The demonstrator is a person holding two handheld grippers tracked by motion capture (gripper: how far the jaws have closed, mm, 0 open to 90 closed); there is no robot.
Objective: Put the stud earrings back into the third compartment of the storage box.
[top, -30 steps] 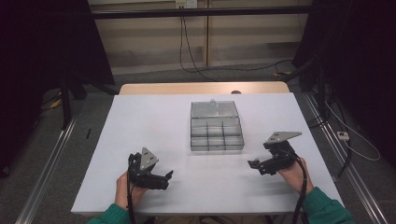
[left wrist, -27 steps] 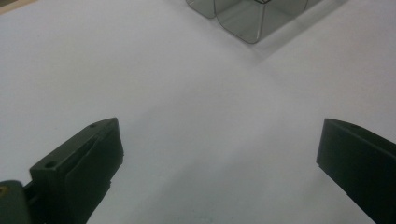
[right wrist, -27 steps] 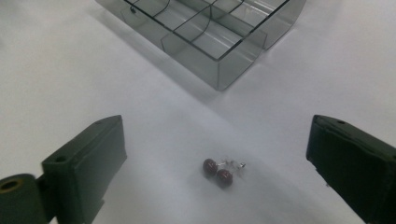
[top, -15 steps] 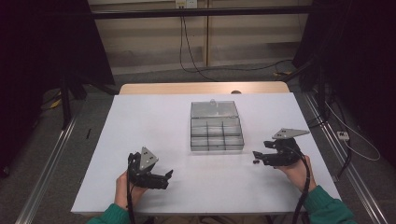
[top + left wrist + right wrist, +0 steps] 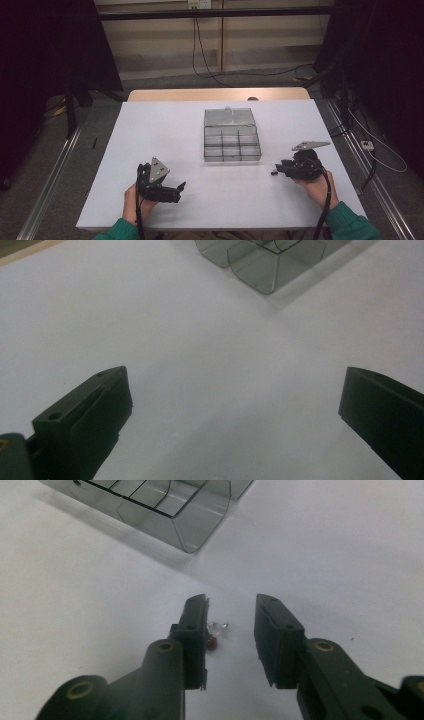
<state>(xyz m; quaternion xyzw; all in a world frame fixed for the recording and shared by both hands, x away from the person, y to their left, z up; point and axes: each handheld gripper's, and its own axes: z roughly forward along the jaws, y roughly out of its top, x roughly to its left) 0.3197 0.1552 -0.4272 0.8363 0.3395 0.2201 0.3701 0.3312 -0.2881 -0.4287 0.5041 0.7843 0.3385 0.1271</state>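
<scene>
A tiny dark red part with thin wire leads [image 5: 215, 637] lies on the white table [image 5: 150, 135]. My right gripper [image 5: 230, 602] has it between its jaws, close by the left jaw. The jaws have just been closing, and a gap still shows on the other side of the part. In the high view the right gripper [image 5: 275, 171] points left at the table's front right. My left gripper [image 5: 179, 192] rests at the front left, its jaws wide open on bare table [image 5: 235, 377]. A clear compartment box [image 5: 231, 142] stands mid-table with its lid open.
The box's near corner shows at the top of the right gripper view [image 5: 190, 525] and of the left gripper view [image 5: 260, 270]. A wooden strip [image 5: 215, 94] borders the table's far edge. Metal rails [image 5: 50, 175] run along both sides on the floor.
The right gripper's jaws have narrowed from wide open to a small gap around the tiny part. Both hands have stayed where they were.
</scene>
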